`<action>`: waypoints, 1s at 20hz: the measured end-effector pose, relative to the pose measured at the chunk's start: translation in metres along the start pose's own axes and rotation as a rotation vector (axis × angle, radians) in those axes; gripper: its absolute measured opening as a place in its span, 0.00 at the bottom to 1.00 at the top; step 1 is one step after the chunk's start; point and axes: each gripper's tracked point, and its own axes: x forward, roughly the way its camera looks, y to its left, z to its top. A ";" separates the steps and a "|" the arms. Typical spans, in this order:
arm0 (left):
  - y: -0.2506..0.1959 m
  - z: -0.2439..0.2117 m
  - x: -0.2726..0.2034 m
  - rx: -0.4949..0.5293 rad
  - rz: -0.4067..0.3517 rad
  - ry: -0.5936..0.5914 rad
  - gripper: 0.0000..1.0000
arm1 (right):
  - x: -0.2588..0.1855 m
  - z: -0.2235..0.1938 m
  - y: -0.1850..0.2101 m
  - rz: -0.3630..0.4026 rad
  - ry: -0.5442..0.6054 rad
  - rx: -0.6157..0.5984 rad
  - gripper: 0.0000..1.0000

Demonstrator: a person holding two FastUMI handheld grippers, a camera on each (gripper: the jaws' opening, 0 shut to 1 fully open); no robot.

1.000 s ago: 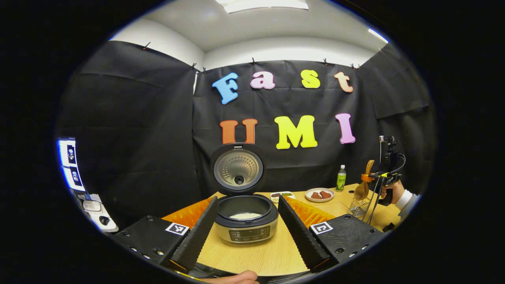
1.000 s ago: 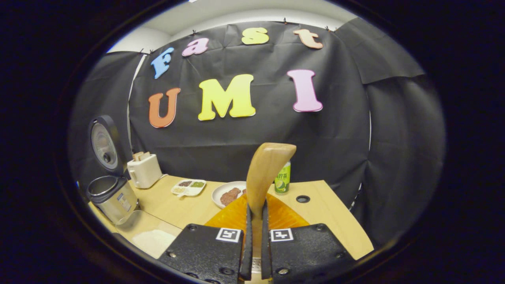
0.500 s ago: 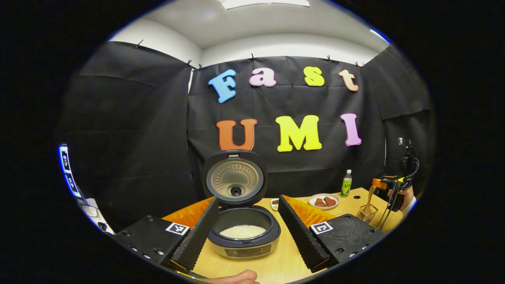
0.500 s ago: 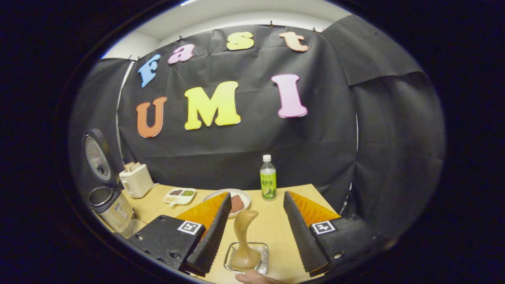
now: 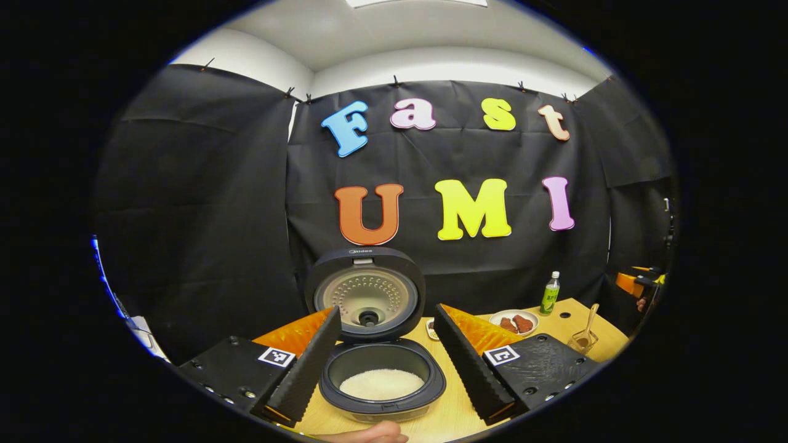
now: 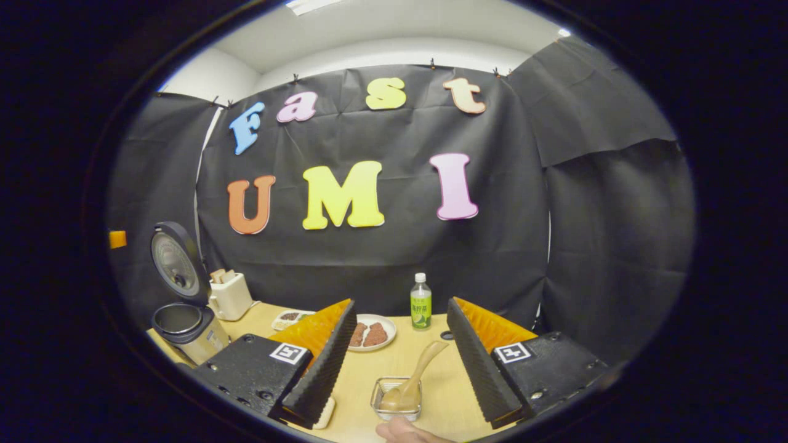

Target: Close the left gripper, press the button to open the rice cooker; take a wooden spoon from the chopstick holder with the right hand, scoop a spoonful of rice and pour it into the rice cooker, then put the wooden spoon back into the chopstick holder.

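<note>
Black cloth backs our wooden table [image 6: 431,363], where the wooden spoon [image 6: 414,381] leans rightward in the chopstick holder [image 6: 397,399] at lower centre, between our released right tool [image 6: 400,363]; our left tool [image 5: 385,363], also spread, frames the open rice cooker [image 5: 381,381].

The rice cooker's [image 5: 381,369] front was cut off at the bottom edge of the left gripper view, between the spread jaws, so its button could not be seen. Right of those jaws, the other gripper [image 5: 640,284] was mostly cropped. In the right gripper view, the left finger [image 6: 320,363] hid part of the plate [image 6: 372,333].
</note>
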 end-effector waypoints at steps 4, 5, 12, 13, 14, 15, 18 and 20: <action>0.015 0.026 0.027 -0.068 -0.020 0.004 0.96 | -0.041 0.028 0.001 -0.017 -0.088 0.019 0.98; 0.022 0.035 0.034 -0.086 -0.011 -0.011 0.96 | -0.052 0.030 0.003 -0.017 -0.098 0.015 0.91; 0.065 0.090 0.106 -0.146 0.033 -0.141 0.94 | -0.108 0.023 0.002 -0.009 -0.095 0.040 1.00; 0.067 0.089 0.115 -0.148 0.039 -0.137 0.94 | -0.113 0.024 -0.001 -0.018 -0.100 0.045 1.00; 0.071 0.089 0.124 -0.148 0.057 -0.136 0.94 | -0.117 0.026 -0.006 -0.033 -0.110 0.047 1.00; 0.070 0.089 0.133 -0.145 0.060 -0.141 0.94 | -0.120 0.027 -0.008 -0.038 -0.122 0.043 1.00; 0.068 0.082 0.162 -0.141 0.078 -0.132 0.94 | -0.129 0.026 -0.005 -0.019 -0.134 0.045 1.00; 0.067 0.073 0.186 -0.134 0.089 -0.100 0.94 | -0.133 0.027 0.001 0.004 -0.137 0.044 0.93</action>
